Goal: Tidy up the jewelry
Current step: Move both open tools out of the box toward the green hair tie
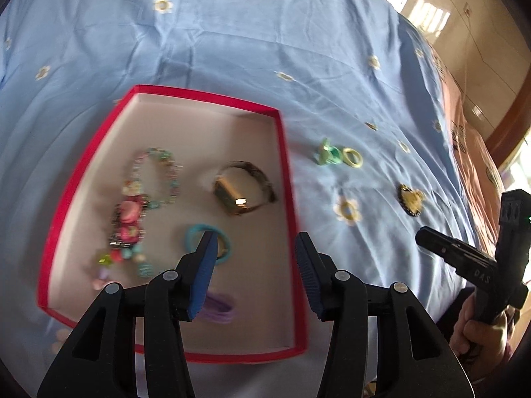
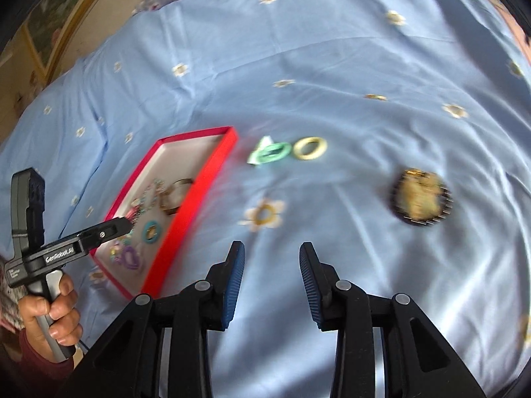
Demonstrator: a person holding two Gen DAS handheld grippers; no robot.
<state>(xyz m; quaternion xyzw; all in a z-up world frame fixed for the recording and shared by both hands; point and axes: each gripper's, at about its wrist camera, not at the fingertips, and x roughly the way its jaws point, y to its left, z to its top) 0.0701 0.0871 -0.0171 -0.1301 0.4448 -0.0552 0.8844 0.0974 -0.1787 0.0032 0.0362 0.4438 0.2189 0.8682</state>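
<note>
Sorting loose pieces into the red box on the blue bedspread. The beaded necklace, watch, teal ring and purple piece lie inside. The left gripper hangs spread and empty over the box's near side, likely after a drop. The right gripper, also spread and empty, faces the green ring, yellow ring and brooch outside the box's right edge. Wooden floor is visible beyond the bed.

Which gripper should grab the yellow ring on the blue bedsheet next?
Probably the right gripper: it is open above the sheet, facing the pale yellow ring. The left gripper, also open, hovers over the red tray.
</note>
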